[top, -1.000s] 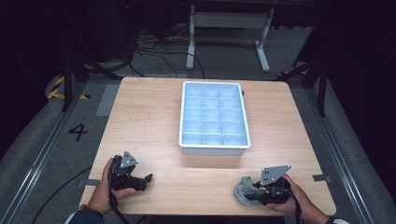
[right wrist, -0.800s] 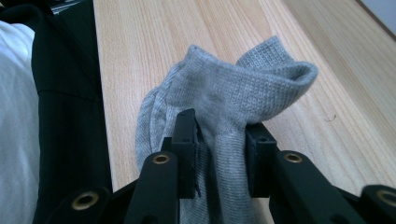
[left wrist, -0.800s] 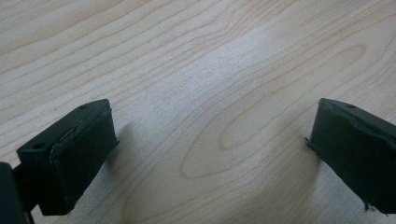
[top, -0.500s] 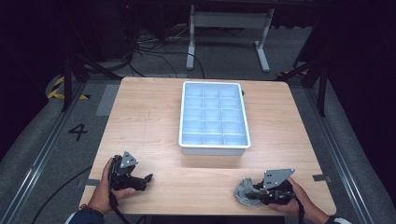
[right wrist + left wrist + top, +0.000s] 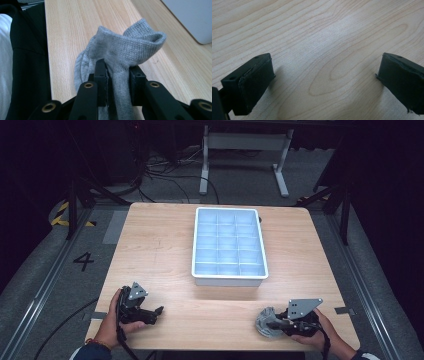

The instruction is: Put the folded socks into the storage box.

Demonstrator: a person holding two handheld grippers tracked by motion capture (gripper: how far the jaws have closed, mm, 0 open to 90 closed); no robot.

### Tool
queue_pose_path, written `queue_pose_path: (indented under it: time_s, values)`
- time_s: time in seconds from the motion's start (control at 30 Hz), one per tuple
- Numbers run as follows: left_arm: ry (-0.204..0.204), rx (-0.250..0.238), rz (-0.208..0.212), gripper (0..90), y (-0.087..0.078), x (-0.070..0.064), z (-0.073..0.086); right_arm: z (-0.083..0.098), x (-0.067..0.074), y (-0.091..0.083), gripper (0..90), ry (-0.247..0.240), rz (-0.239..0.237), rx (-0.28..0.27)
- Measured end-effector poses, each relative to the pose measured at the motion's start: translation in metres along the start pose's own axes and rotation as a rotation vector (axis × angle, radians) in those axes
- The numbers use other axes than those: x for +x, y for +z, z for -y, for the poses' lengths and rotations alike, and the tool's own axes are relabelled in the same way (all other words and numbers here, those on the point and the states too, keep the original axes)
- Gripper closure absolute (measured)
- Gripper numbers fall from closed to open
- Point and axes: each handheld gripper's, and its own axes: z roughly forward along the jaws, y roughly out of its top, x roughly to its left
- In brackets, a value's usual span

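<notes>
The right gripper, just closing, pinches a bunched grey sock at lower right of the high view. The thin fold could slip free when lifted. The left gripper rests open on the table.

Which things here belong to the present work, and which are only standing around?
Belong to the work:
- grey sock, pinched by the right gripper, whose jaws have just been closing on it
- left gripper, open over bare wood

Standing around:
- white divided tray
- wooden table
</notes>
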Motion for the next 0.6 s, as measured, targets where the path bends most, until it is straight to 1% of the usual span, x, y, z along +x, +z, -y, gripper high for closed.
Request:
queue_pose_path:
  time_s: [0.1, 0.27, 0.43, 0.5, 0.57, 0.6]
  values:
    - [0.000, 0.000, 0.000, 0.7, 0.000, 0.000, 0.000, 0.001, -0.002, -0.004, 73.8, 0.017, 0.011, -0.012]
    - [0.001, 0.000, 0.002, 0.7, 0.000, 0.000, 0.000, 0.002, -0.004, -0.010, 73.8, 0.030, 0.030, -0.029]
    - [0.001, 0.000, 0.002, 0.6, 0.000, 0.000, 0.000, 0.003, -0.007, -0.015, 73.8, 0.037, 0.046, -0.043]
    - [0.008, 0.003, 0.003, 0.6, 0.000, 0.001, 0.000, 0.004, -0.008, -0.018, 73.8, 0.043, 0.052, -0.053]
    - [0.002, 0.004, 0.008, 0.6, 0.000, 0.000, 0.000, 0.004, -0.008, -0.019, 73.8, 0.046, 0.057, -0.058]
    - [0.007, 0.003, 0.003, 0.6, 0.000, 0.001, 0.000, 0.004, -0.008, -0.020, 73.7, 0.046, 0.059, -0.061]
